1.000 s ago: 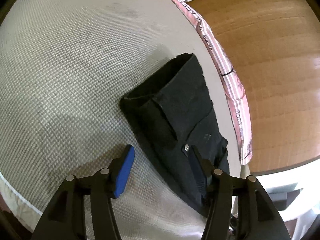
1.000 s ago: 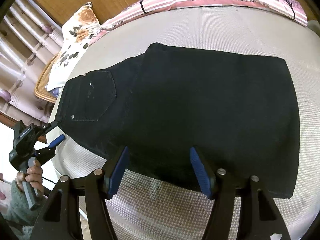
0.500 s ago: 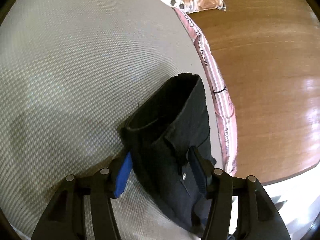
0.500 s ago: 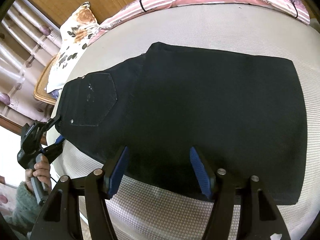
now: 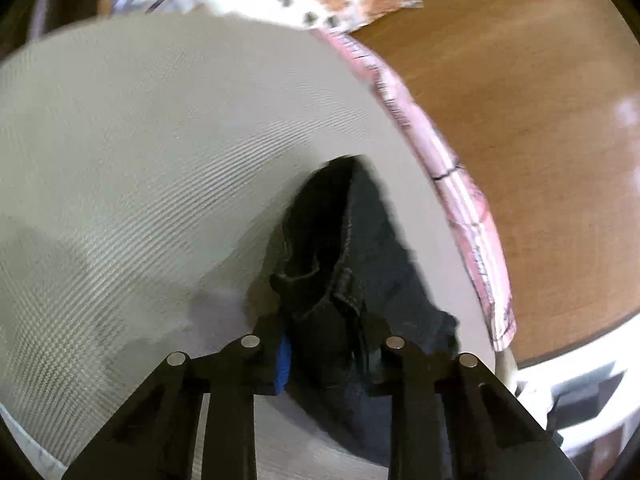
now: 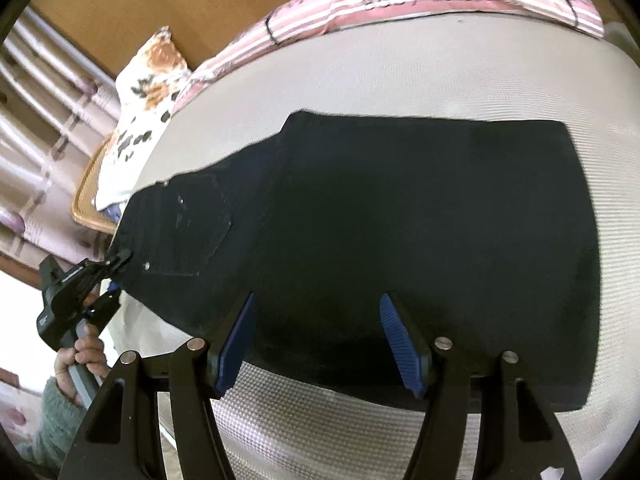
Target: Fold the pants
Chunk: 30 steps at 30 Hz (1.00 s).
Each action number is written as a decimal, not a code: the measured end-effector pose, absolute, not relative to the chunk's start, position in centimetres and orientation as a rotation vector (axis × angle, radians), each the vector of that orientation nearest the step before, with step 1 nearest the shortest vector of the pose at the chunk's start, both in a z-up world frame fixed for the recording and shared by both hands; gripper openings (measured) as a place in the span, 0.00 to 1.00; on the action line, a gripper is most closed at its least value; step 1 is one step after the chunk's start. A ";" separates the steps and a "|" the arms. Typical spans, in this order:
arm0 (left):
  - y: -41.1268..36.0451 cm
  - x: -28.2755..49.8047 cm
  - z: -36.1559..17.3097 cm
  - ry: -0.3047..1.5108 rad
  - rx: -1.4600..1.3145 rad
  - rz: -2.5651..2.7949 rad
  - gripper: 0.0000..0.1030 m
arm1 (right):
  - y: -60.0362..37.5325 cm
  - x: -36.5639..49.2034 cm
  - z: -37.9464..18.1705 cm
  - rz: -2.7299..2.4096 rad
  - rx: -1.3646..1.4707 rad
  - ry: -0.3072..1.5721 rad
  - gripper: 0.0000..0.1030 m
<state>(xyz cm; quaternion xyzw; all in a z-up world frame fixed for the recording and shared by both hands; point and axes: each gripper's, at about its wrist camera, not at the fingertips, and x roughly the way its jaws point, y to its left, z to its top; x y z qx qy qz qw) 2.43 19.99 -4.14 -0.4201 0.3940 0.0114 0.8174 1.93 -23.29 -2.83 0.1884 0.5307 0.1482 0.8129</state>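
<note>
Fingers: left gripper just closed, pinching waistband of black pants; right gripper agape, empty; cloth limp, thick, best taken at hems.

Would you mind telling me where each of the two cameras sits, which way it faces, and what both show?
Left wrist: sits on the left tool, looking down along it at the waistband end of the black pants, on which its jaws have just been closing; bed mat and wooden floor beyond.
Right wrist: sits on the right tool, open above the pants' near edge, facing across the bed; the person's hand and the left tool show at the left.
Shared: pants, mat, pink striped pillow, floral pillow.
</note>
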 end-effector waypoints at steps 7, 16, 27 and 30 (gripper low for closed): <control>12.9 6.0 4.2 0.742 -0.713 -0.193 0.24 | -27.9 0.9 -0.7 0.253 0.494 1.050 0.59; -2.3 9.3 8.6 0.775 -0.478 -0.524 0.24 | -34.5 -1.4 1.2 0.149 0.563 0.960 0.60; -17.2 7.2 0.1 1.039 -0.143 -0.723 0.24 | -41.0 -3.1 -0.6 0.045 0.680 0.942 0.61; -19.1 6.0 -2.0 1.066 -0.045 -0.718 0.24 | -41.3 -2.6 -1.4 0.077 0.699 0.965 0.61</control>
